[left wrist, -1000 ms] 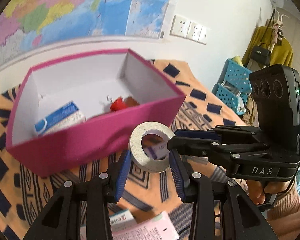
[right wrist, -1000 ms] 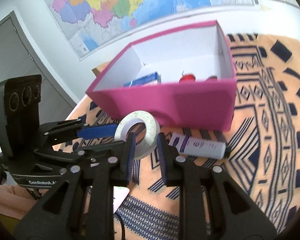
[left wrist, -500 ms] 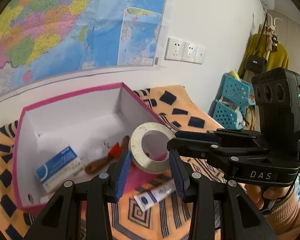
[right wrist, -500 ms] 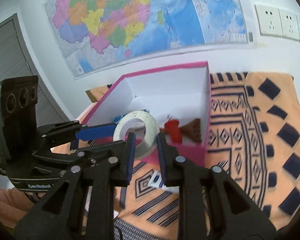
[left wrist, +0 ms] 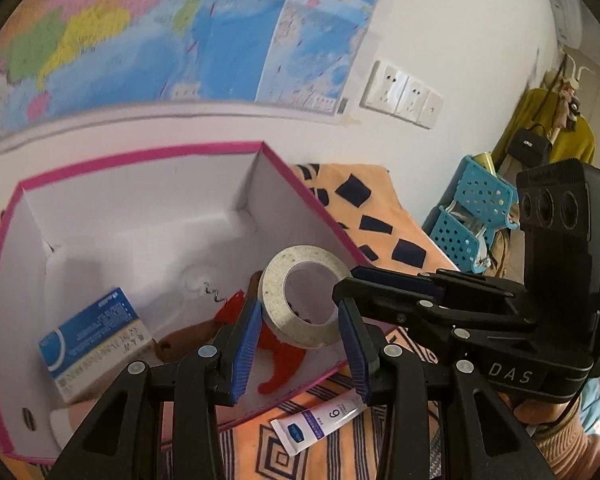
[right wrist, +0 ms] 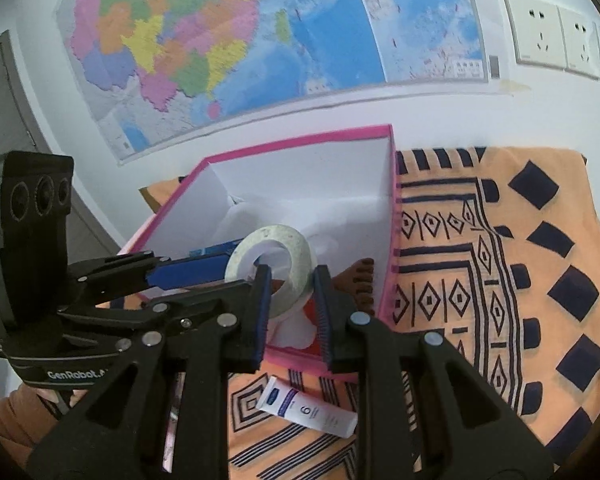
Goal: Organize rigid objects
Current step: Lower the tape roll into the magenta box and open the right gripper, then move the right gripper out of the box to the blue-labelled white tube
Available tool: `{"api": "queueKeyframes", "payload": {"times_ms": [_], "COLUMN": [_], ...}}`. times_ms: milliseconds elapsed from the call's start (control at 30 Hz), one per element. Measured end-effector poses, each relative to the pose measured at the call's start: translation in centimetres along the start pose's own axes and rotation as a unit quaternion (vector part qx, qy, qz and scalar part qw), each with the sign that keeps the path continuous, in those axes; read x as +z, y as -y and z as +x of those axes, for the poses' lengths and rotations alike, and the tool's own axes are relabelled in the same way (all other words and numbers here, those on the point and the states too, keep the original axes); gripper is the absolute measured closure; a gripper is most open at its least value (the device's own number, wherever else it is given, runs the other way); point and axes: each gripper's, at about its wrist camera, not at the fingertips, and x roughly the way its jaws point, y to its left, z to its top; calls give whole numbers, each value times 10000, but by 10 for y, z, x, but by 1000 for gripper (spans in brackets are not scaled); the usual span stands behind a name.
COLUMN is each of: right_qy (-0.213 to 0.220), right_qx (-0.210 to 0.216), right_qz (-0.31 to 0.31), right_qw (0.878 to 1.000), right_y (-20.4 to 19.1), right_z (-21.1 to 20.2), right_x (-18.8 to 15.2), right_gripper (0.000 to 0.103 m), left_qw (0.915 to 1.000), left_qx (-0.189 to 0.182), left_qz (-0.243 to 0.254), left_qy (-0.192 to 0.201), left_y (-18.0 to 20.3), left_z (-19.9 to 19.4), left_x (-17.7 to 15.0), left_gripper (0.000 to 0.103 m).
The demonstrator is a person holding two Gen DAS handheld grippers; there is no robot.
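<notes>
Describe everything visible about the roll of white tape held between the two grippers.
The roll of white tape is a wide ring, off-white and speckled on its flat face, with a round open core. It hangs tilted above the pink-edged white cardboard box. The left gripper spans its width; the right gripper clamps its wall, one finger through the core.

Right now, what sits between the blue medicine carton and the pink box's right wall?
In the left wrist view: a corkscrew, a red object and a brown comb-like piece, on the box's floor.
</notes>
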Motion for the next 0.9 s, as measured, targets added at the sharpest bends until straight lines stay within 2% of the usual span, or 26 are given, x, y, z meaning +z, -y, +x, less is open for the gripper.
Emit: {"api": "queueKeyframes", "payload": {"times_ms": [300, 400, 500, 533, 667, 767, 900], "right_qy": [-130, -73, 24, 57, 119, 160, 68], "right_qx": [-85, -62, 21, 38, 278, 320, 233], "right_qz": [76, 84, 101, 110, 179, 252, 435], "right_qw": [9999, 9999, 9999, 9999, 9994, 9990, 9988], "right_y": [5, 4, 4, 4, 8, 13, 26], "right_z": [7, 2, -8, -12, -29, -42, -44], "right_x": [-6, -6, -11, -13, -24, -35, -57], "right_gripper": [78, 78, 78, 78, 77, 68, 66], "left_qw": [9997, 9999, 9997, 9995, 9991, 9991, 9995], "left_qx": [-41, 79, 196, 194, 111, 24, -16], "left_qz": [-198, -134, -70, -105, -141, 9, 140], "left_qy": [-114, -17, 152, 224, 388, 431, 291], "left_y": [-8, -5, -3, -4, -7, -3, 3], "left_z": [7, -1, -15, -22, -44, -56, -59], "left_x": [-3, -6, -13, -16, -31, -45, -65], "left_gripper": [64, 64, 56, 52, 51, 51, 50]}}
